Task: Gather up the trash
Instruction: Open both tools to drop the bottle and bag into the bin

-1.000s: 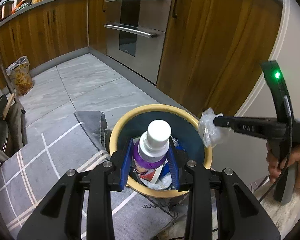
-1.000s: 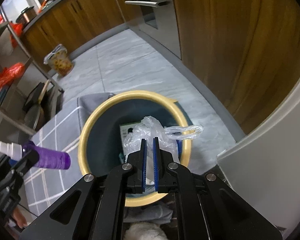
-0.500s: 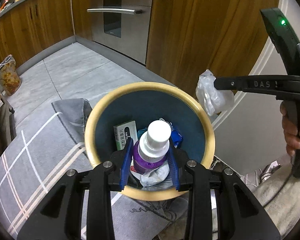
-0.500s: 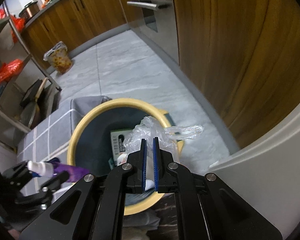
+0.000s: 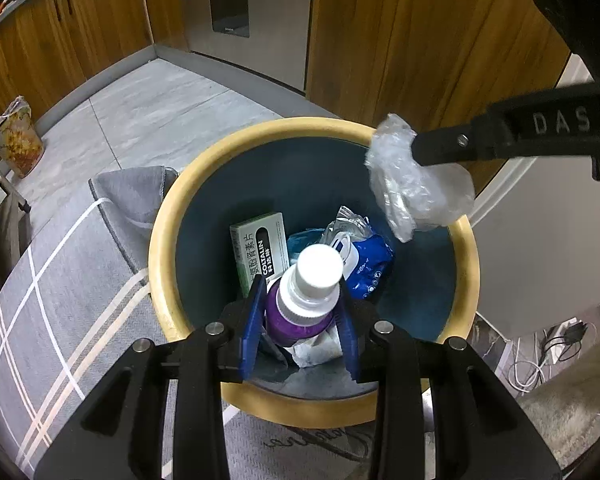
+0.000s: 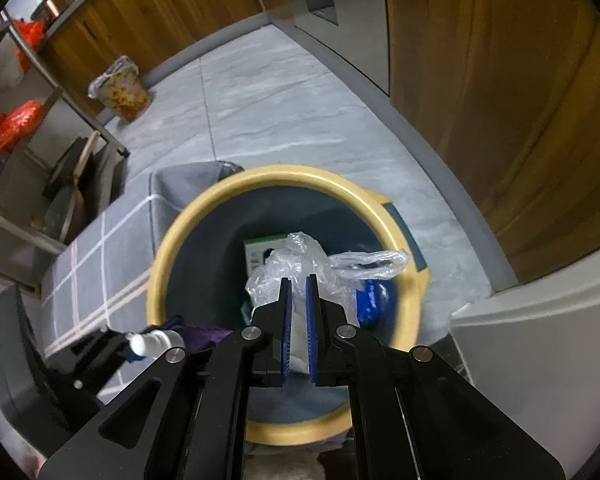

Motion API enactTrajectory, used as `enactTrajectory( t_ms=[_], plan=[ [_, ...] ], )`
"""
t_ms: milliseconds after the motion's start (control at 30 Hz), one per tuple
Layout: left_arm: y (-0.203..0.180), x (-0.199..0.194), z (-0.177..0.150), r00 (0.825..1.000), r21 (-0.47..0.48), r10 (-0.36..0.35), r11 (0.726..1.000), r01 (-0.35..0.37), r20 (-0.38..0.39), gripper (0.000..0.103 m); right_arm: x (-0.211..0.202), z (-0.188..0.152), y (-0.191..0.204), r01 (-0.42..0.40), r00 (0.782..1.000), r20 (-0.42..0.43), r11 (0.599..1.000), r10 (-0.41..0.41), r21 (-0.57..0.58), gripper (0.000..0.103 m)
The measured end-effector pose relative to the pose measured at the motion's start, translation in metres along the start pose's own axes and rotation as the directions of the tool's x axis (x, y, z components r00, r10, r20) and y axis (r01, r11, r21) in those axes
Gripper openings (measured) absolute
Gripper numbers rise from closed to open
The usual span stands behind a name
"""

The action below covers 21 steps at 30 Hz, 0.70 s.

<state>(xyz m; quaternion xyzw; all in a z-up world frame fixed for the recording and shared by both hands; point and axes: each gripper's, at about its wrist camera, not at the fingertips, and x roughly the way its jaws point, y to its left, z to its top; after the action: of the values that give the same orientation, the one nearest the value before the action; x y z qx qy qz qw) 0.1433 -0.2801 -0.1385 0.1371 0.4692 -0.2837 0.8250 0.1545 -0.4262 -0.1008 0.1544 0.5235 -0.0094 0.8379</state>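
On the far left a bagged bundle [image 5: 15, 136] stands on the grey tile floor [image 5: 148, 108] by the wooden cabinets [image 5: 80, 28], and nearer you the grey rug with white lines [image 5: 56, 272] runs up to the bin's left side.

Your left tongs [image 5: 300, 312] are clenched on the purple spray bottle [image 5: 300, 312], blue pads pressed to either side of its body, its white cap [image 5: 320, 266] pointing away from you. You hold it just inside the near rim of the yellow-rimmed bin [image 5: 168, 216], above the trash already lying there: a green and white carton [image 5: 256, 248] leaning on the left of the blue interior, crumpled white paper [image 5: 316, 350] under the bottle, and a blue packet [image 5: 370, 264] to the right.

Your right tongs [image 6: 299, 308] come in from the right over the bin's far right rim. Their jaws are opening at this moment, with the crumpled clear plastic bag [image 6: 300, 264] between the blue pads (one loop handle trails out to the right, over the rim). The pads stand close together, and the bag hangs above the blue packet and the carton inside the bin.

Beyond the bin, the steel oven front [image 5: 248, 8] stands between the cabinets, and a white wall [image 5: 540, 248] closes the right side.
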Motion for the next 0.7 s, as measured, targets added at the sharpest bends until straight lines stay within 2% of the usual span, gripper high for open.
enactTrajectory(
  t_ms=[167, 233, 333, 433, 500, 600, 667, 700],
  plan=[
    [0.002, -0.005, 0.001, 1.0, -0.018, 0.015, 1.0, -0.015, 0.023, 0.035, -0.007, 0.003, -0.003, -0.008, 0.999, 0.04, 1.0, 0.007, 0.029, 0.035],
    [0.003, -0.006, 0.0, 0.999, -0.02, 0.023, 1.0, -0.022, 0.027, 0.04, -0.009, 0.005, -0.004, -0.006, 0.999, 0.05, 0.999, 0.005, 0.033, 0.039],
    [0.005, -0.011, -0.001, 0.999, -0.022, 0.031, 0.999, -0.03, 0.038, 0.051, -0.012, 0.005, -0.004, -0.004, 0.999, 0.053, 0.999, 0.002, 0.036, 0.048],
    [0.009, -0.021, -0.002, 0.997, -0.054, 0.042, 0.998, -0.039, 0.058, 0.063, -0.019, 0.003, -0.004, -0.003, 0.997, 0.074, 0.999, 0.0, 0.043, 0.063],
    [0.014, -0.034, -0.006, 0.995, -0.082, 0.063, 0.995, -0.057, 0.08, 0.074, -0.024, -0.002, -0.006, 0.003, 0.997, 0.081, 0.999, -0.006, 0.045, 0.078],
    [0.021, -0.053, -0.011, 0.988, -0.114, 0.107, 0.989, -0.094, 0.111, 0.091, -0.032, -0.012, -0.008, 0.007, 0.997, 0.072, 0.998, -0.011, 0.058, 0.088],
    [0.023, -0.068, -0.017, 0.983, -0.12, 0.133, 0.986, -0.118, 0.128, 0.097, -0.038, -0.019, -0.006, -0.008, 0.998, 0.067, 0.997, 0.003, 0.072, 0.092],
    [0.023, -0.078, -0.021, 0.979, -0.121, 0.146, 0.984, -0.129, 0.141, 0.097, -0.042, -0.023, -0.005, -0.016, 0.997, 0.072, 0.997, 0.01, 0.08, 0.093]
  ],
)
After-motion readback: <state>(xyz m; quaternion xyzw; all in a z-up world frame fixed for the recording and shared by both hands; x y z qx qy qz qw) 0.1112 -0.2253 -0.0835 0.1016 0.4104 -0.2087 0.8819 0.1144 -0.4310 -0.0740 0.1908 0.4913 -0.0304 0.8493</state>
